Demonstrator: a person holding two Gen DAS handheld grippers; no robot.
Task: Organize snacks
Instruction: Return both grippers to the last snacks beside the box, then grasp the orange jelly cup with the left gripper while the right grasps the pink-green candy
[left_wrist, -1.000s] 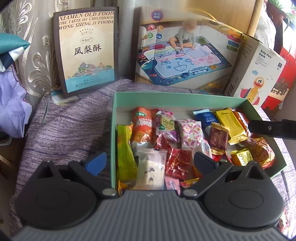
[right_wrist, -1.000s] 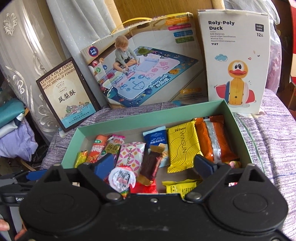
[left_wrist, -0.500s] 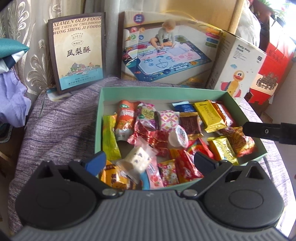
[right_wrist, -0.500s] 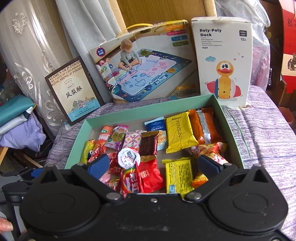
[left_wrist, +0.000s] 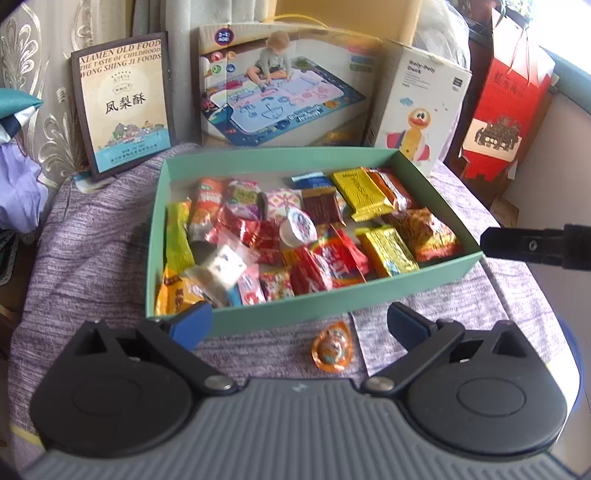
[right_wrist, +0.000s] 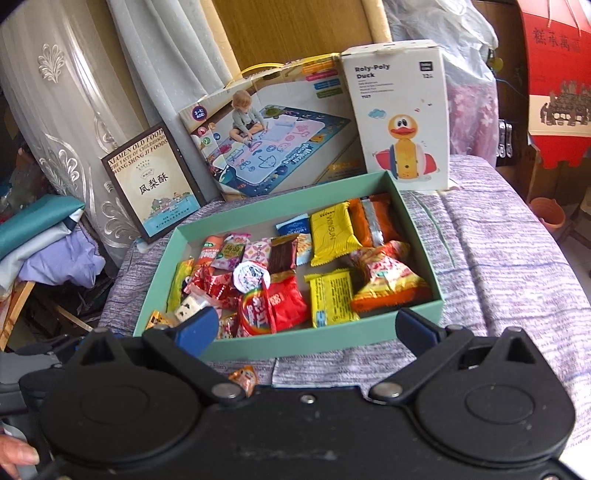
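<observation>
Purple woven cloth (left_wrist: 92, 266) covers the surface, with toy cartons propped behind; my left gripper (left_wrist: 299, 319) and right gripper (right_wrist: 306, 326) both hover with fingers spread wide, holding nothing. One small orange snack packet (left_wrist: 331, 349) lies alone on the cloth just outside the near wall of the green box (left_wrist: 332, 306), between my left fingers; it looks light, soft and crinkly, so I judge a gentle pinch across its puffed middle best. Inside the box sit many loose wrapped snacks, yellow, red and orange, piled unevenly.
</observation>
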